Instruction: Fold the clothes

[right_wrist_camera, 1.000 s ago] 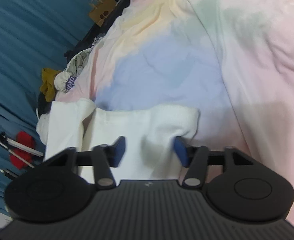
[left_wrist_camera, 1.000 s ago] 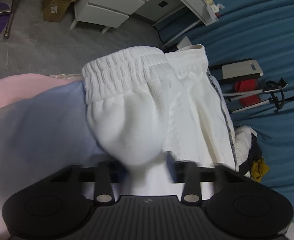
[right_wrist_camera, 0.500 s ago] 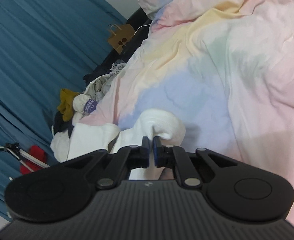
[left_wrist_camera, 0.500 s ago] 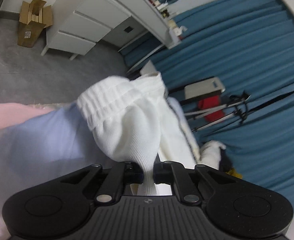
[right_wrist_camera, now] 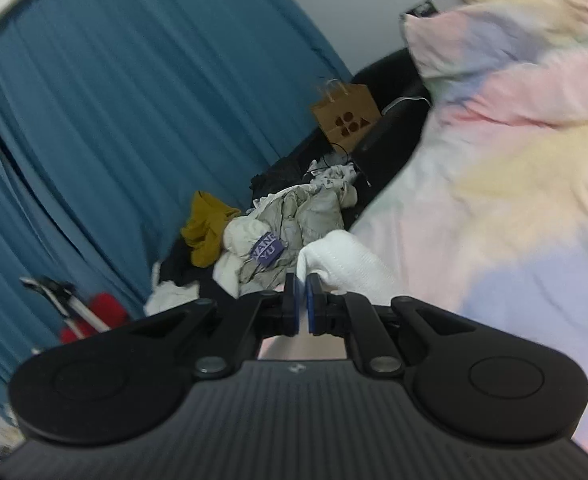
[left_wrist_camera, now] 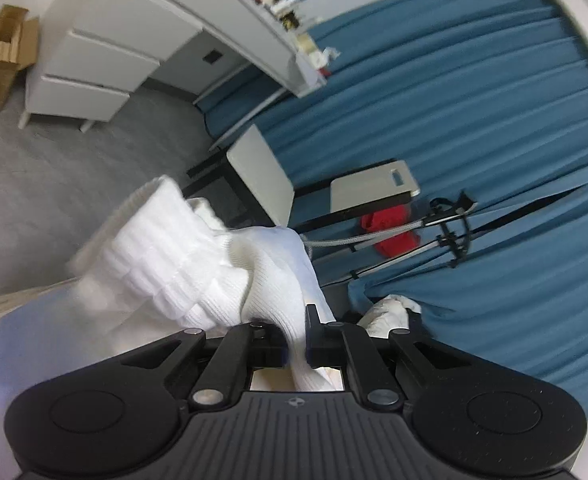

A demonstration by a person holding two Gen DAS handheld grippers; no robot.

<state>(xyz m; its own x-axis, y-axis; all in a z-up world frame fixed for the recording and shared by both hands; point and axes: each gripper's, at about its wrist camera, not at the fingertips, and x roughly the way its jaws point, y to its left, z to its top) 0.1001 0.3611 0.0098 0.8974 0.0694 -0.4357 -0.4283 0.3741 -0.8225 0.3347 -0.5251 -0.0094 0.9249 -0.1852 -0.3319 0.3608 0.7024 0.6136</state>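
White ribbed shorts point(left_wrist_camera: 197, 264) with an elastic waistband hang lifted above the pastel bedsheet point(left_wrist_camera: 21, 344). My left gripper point(left_wrist_camera: 296, 340) is shut on the shorts' fabric near the waistband, which bunches up in front of it. My right gripper point(right_wrist_camera: 301, 304) is shut on another part of the white shorts point(right_wrist_camera: 342, 260), held above the pastel sheet point(right_wrist_camera: 514, 208). The rest of the shorts is hidden below the grippers.
A pile of loose clothes point(right_wrist_camera: 277, 224) and a paper bag point(right_wrist_camera: 346, 116) lie beside the bed by the blue curtain point(right_wrist_camera: 113, 120). A white drawer unit point(left_wrist_camera: 93, 64), a cardboard box point(left_wrist_camera: 1, 60), a tripod point(left_wrist_camera: 434, 236) and a red item point(left_wrist_camera: 390, 228) stand on the floor side.
Both grippers closed on the shorts from open a second ago. Since then both have lifted and tilted up, raising the shorts off the sheet.
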